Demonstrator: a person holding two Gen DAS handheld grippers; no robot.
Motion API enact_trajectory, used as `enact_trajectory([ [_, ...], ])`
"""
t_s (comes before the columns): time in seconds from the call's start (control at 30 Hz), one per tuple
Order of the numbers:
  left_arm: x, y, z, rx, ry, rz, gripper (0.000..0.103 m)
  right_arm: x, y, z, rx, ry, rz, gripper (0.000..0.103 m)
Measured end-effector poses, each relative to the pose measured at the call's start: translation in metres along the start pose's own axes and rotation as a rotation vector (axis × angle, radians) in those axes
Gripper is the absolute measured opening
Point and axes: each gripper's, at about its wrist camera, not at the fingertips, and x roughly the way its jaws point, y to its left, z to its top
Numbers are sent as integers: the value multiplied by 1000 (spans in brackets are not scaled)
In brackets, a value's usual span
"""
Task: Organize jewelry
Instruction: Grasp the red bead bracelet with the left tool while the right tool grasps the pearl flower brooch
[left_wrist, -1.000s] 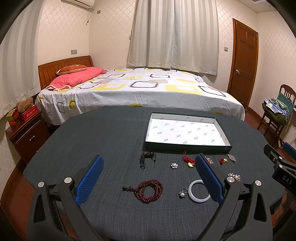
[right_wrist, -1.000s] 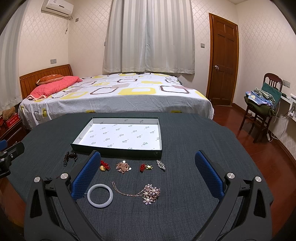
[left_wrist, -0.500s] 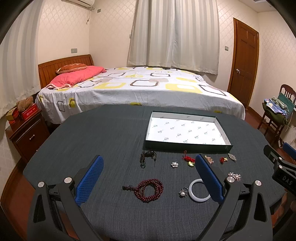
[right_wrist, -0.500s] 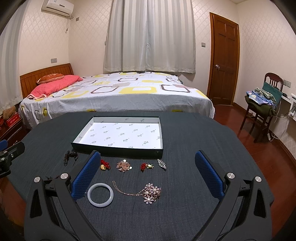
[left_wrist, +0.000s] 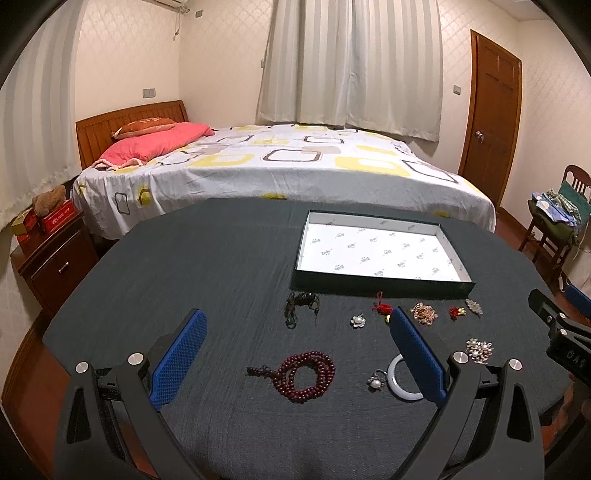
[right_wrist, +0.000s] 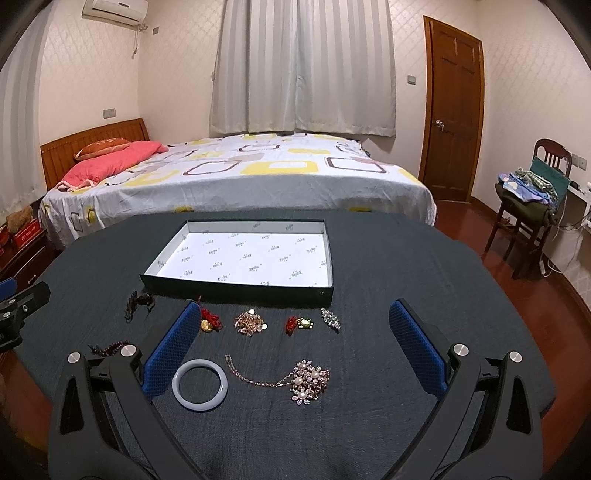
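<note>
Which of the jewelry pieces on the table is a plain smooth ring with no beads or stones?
The white bangle, near the right gripper's left finger. Every other piece is beaded, knotted or set with stones.

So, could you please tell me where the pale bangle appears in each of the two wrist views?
Left wrist view: the pale bangle lies lower right, partly hidden behind the claw's right blue finger.
Right wrist view: it lies lower left, fully visible beside the left blue finger.
Shared landmark: the open box farther back on the table.
</note>
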Motion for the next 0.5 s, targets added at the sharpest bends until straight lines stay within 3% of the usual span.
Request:
enact_trajectory([
  [0.1,17,5,-6,-6,38,-6,96,14,-1,-7,3,21,8,99],
  [0.37,81,22,-38,-54,228,-24,96,66,-5,-40,15,158,36,99],
  [0.5,100,25,-48,-52,258,-25,96,85,-6,-49,27,215,49,99],
])
